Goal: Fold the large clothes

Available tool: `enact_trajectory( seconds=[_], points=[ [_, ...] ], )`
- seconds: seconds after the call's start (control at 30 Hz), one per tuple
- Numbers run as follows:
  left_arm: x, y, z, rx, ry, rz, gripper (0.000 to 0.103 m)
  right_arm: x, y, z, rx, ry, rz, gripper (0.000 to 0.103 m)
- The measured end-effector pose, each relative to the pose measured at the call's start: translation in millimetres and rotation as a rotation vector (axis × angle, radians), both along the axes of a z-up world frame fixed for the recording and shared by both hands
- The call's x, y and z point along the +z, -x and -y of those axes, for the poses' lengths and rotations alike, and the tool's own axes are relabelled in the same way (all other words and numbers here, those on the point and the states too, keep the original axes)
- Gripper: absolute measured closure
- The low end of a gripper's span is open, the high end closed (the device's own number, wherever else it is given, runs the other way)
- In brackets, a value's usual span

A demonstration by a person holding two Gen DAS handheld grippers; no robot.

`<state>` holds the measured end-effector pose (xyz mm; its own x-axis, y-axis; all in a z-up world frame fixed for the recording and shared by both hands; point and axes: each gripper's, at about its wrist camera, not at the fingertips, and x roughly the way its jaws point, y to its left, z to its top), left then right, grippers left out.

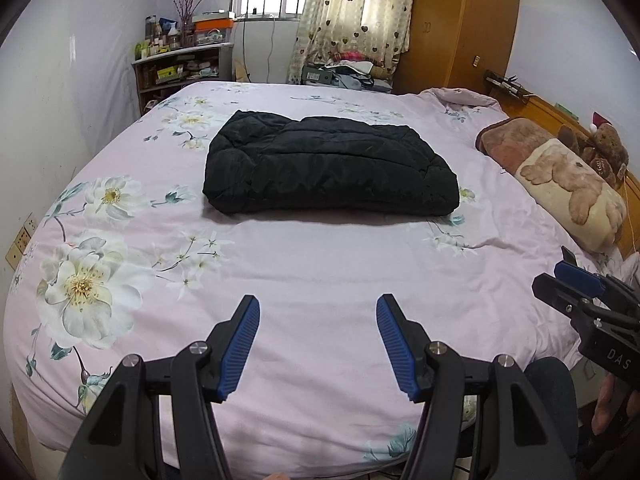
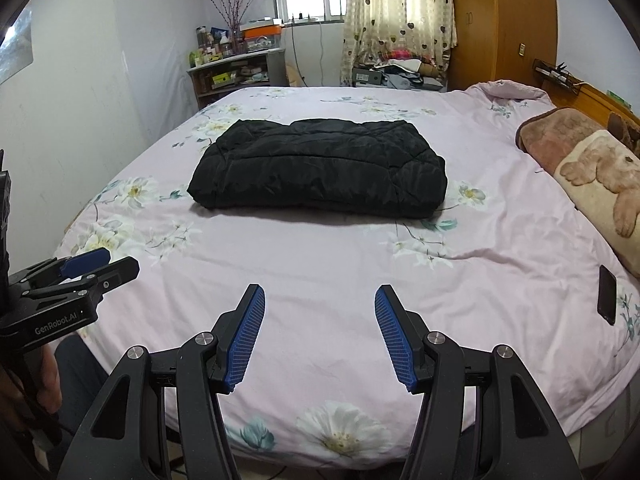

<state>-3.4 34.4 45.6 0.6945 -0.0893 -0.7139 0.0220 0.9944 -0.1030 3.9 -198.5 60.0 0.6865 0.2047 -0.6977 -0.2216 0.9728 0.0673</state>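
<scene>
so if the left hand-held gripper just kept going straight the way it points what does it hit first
Probably the bare pink floral bedsheet, short of the folded black quilted jacket. The left hand-held gripper is open, holds nothing and angles down at the bed; depth is hard to judge.

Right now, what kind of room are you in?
A bedroom, most likely. There is a big bed with a flowery pink cover, pillows by the wooden headboard, and a tall wooden wardrobe in the corner. A folded black jacket lies on the bed.

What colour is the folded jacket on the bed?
Black; the folded jacket shows best in the left wrist view.
</scene>
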Motion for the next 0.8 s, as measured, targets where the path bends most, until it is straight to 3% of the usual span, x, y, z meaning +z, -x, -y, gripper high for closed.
enact_trajectory(
  seconds=[0.8],
  points=[
    [2.6, 2.2, -1.7, 0.007, -0.005, 0.006, 0.040, -3.3, 0.7, -0.3, 0.005, 0.004, -0.016, 0.045]
  ],
)
